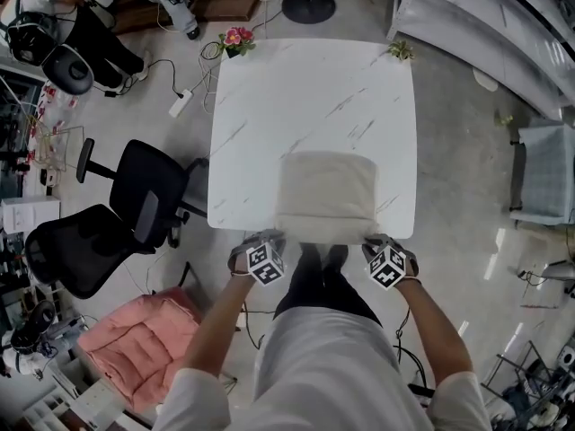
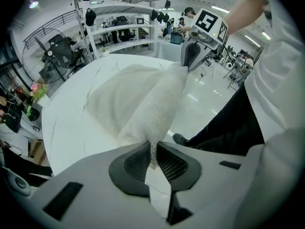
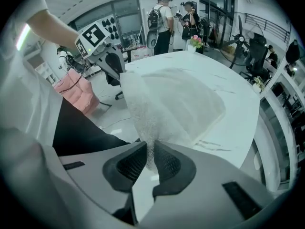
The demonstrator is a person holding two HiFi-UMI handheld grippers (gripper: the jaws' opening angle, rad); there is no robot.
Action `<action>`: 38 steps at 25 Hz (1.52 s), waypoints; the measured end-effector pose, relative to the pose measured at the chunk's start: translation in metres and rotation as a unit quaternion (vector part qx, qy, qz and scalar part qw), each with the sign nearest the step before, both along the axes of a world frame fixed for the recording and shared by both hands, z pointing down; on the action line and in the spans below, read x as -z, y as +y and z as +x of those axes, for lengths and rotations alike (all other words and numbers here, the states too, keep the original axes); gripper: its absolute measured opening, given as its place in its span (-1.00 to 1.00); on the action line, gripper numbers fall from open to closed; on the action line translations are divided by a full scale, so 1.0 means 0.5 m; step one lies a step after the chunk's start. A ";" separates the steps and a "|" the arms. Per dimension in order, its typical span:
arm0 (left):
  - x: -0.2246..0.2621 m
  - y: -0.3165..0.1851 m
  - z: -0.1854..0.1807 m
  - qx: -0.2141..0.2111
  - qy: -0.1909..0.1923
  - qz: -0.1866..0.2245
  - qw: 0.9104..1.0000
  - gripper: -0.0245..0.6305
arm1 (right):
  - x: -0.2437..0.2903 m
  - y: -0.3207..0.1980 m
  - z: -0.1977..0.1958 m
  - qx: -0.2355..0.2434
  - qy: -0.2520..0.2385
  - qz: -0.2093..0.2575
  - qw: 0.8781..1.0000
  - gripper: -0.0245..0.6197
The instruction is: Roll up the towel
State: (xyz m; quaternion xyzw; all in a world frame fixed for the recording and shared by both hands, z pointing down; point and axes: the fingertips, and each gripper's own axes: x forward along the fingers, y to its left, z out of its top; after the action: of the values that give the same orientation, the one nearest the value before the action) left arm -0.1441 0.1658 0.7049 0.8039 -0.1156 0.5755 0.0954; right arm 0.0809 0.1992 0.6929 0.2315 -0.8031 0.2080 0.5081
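Observation:
A cream towel (image 1: 325, 196) lies on the near part of the white marble table (image 1: 305, 97), its near edge lifted off the table's front edge. My left gripper (image 1: 269, 242) is shut on the towel's near left corner (image 2: 153, 149). My right gripper (image 1: 377, 244) is shut on the near right corner (image 3: 148, 151). The towel's edge (image 2: 164, 104) stretches between the two grippers, and each gripper view shows the other gripper: the right gripper (image 2: 190, 56) and the left gripper (image 3: 114, 63) at the far end of that edge. The rest of the towel (image 3: 186, 104) lies flat.
Black office chairs (image 1: 135, 196) and a pink cushion (image 1: 135, 335) are left of the table. A small flower pot (image 1: 236, 39) sits at the far left corner and a small plant (image 1: 401, 52) at the far right corner. People (image 3: 164, 18) stand beyond the table.

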 end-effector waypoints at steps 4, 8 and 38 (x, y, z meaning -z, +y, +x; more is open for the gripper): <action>0.010 -0.024 0.007 -0.019 -0.002 -0.037 0.999 -0.74 | 0.012 -0.025 0.006 -0.020 -0.021 -0.044 0.999 -0.74; 0.017 -0.062 0.015 -0.030 0.002 -0.069 0.997 -0.73 | 0.021 -0.074 0.017 -0.035 -0.028 -0.057 0.997 -0.73; 0.001 -0.286 0.034 0.047 0.018 0.046 0.998 -0.48 | -0.010 -0.290 0.062 -0.095 0.048 0.073 0.992 -0.47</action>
State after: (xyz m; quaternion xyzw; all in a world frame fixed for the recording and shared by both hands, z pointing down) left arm -0.1272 0.0228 0.7042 0.8115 -0.1782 0.5497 0.0872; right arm 0.1118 0.0543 0.6978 0.3528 -0.7652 0.1845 0.5059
